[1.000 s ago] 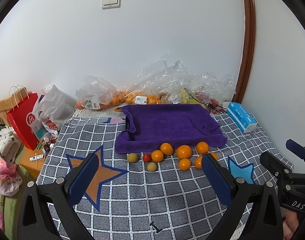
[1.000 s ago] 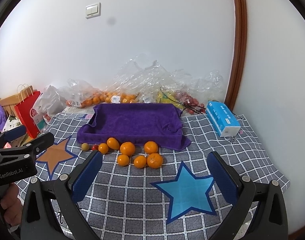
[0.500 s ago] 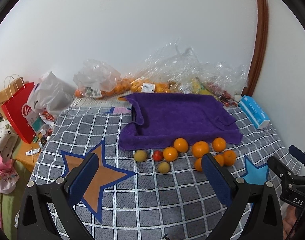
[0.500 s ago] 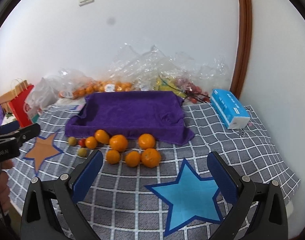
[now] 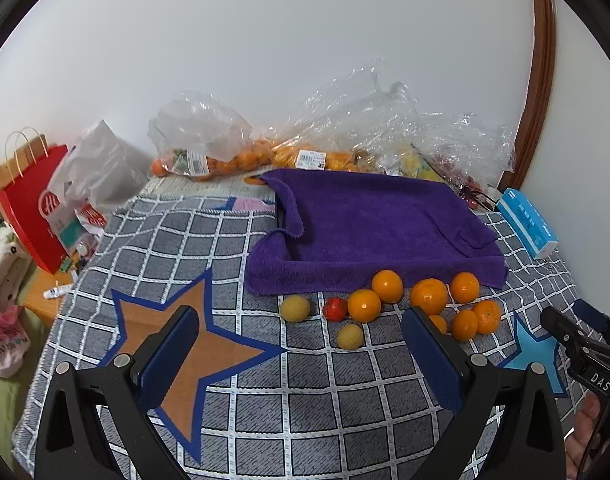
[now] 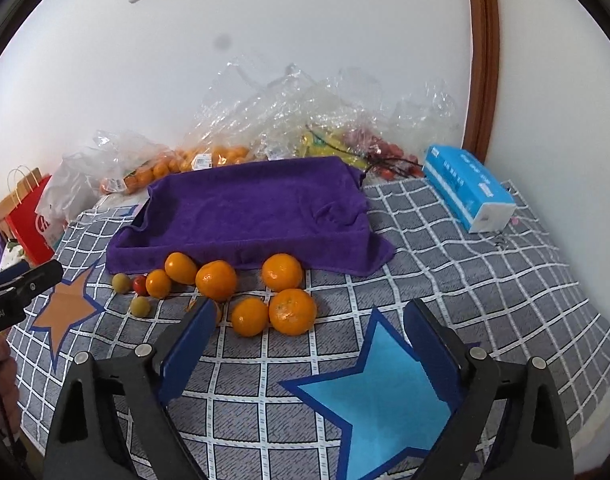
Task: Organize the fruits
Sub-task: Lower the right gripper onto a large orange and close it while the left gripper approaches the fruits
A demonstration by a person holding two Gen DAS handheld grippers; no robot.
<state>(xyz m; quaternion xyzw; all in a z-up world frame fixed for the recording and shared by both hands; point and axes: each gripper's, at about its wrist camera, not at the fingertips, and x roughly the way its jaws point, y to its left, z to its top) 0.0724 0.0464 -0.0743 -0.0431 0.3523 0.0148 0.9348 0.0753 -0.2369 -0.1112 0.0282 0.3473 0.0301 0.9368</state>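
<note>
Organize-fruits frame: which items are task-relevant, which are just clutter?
Job:
- loose oranges
- two yellow fruits
- small red fruit
- purple towel-lined tray

Lying about:
- blue tissue pack
- red paper bag
- plastic bags of fruit by the wall

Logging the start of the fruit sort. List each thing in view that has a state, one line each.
Left gripper: open, nothing between the fingers.
Right gripper: jaws closing, nothing between them.
Purple towel: draped over a tray, no fruit on it.
Oranges: loose on the checked cloth, in front of the towel.
Red tomato: loose beside the oranges.
Tissue pack: lying flat.
</note>
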